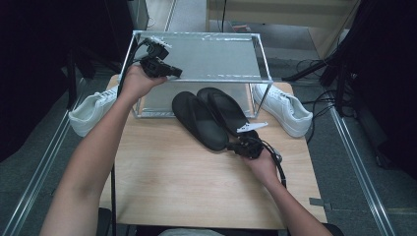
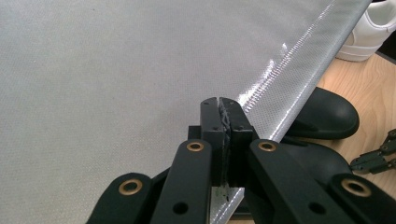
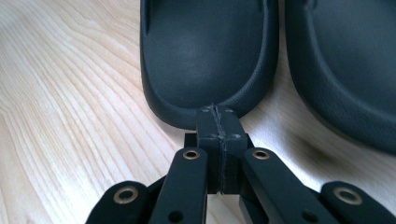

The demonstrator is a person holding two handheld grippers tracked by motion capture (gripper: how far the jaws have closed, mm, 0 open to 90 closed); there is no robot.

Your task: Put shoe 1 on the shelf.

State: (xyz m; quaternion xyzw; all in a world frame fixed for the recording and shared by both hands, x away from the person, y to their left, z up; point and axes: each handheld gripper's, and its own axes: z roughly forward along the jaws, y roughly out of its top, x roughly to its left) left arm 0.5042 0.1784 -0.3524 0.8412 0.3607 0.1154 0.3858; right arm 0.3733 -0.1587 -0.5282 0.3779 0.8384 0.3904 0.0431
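Right claw [image 3: 217,112] shut, jaws together at heel rim of left black slipper [image 3: 208,56]; whether rim is pinched I cannot confirm. I'd check bite before lifting. Left claw [image 2: 225,105] shut, empty, over shelf [image 2: 116,79] top. Slippers lie on table [image 1: 172,177] before shelf; toes hidden beneath.

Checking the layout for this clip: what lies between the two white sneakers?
In the high view, between the left white sneaker and the right white sneaker stand the silver rack and the two black slippers, toes under the rack's shelf.
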